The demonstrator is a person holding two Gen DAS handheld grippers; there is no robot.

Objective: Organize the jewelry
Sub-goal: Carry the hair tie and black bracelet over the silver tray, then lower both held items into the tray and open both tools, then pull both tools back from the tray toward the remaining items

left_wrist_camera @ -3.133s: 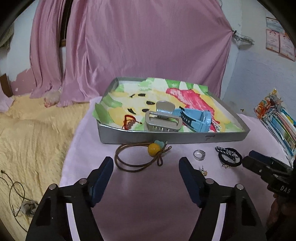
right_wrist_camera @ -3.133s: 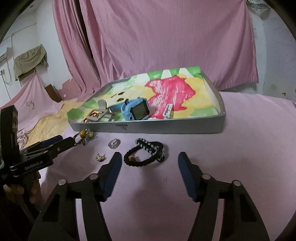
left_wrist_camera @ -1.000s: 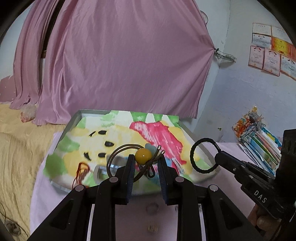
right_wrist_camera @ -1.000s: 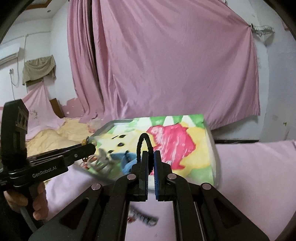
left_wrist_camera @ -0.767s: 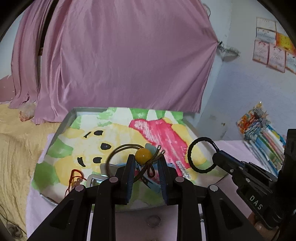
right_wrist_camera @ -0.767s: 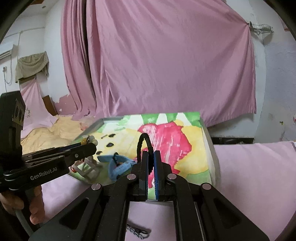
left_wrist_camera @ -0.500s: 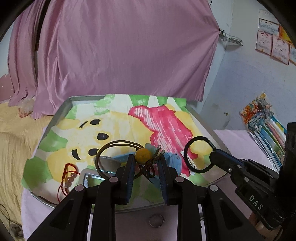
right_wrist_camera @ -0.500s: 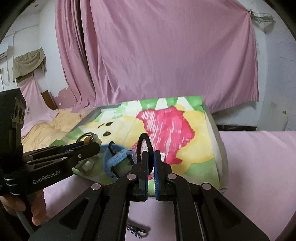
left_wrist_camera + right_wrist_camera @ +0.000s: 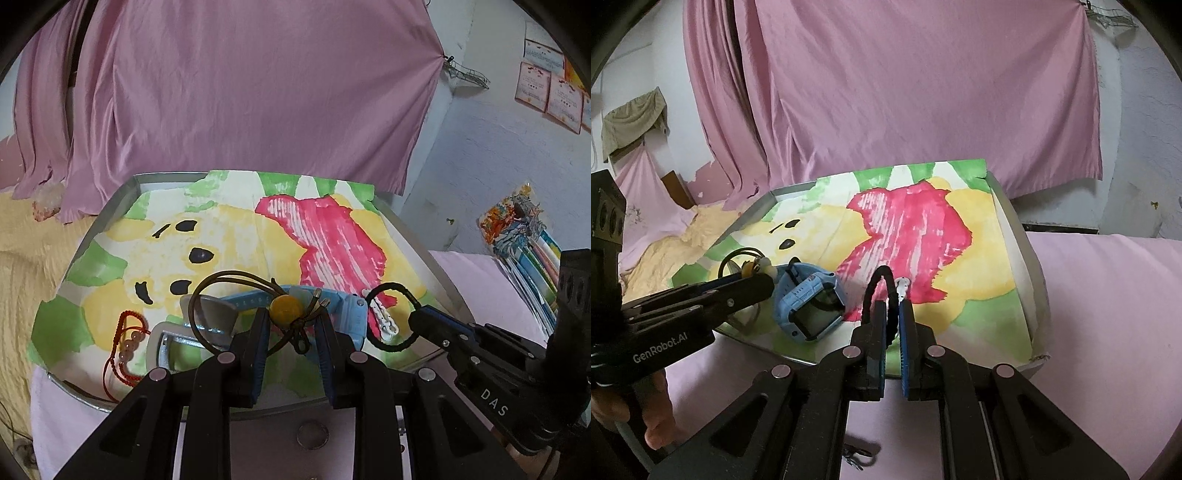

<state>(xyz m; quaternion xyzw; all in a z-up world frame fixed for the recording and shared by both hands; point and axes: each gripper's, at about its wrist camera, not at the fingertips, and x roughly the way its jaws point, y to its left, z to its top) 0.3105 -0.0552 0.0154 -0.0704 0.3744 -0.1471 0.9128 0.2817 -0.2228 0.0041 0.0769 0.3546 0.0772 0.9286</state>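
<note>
Beaded cord [image 9: 284,310] pinched by left gripper [image 9: 290,325]; black band [image 9: 877,284] by right gripper [image 9: 893,314].

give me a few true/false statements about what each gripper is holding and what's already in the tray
1. The left gripper holds a brown cord hair tie with a yellow bead. True.
2. The right gripper is open and holds nothing. False: it is shut on a black hair tie.
3. A blue smartwatch lies inside the tray. True.
4. The red beaded bracelet lies on the pink cloth outside the tray. False: it lies in the tray, near its front left corner.
5. A silver ring lies on the pink cloth in front of the tray. True.
6. The tray is lined with plain white paper. False: the liner is painted yellow, red and green.
</note>
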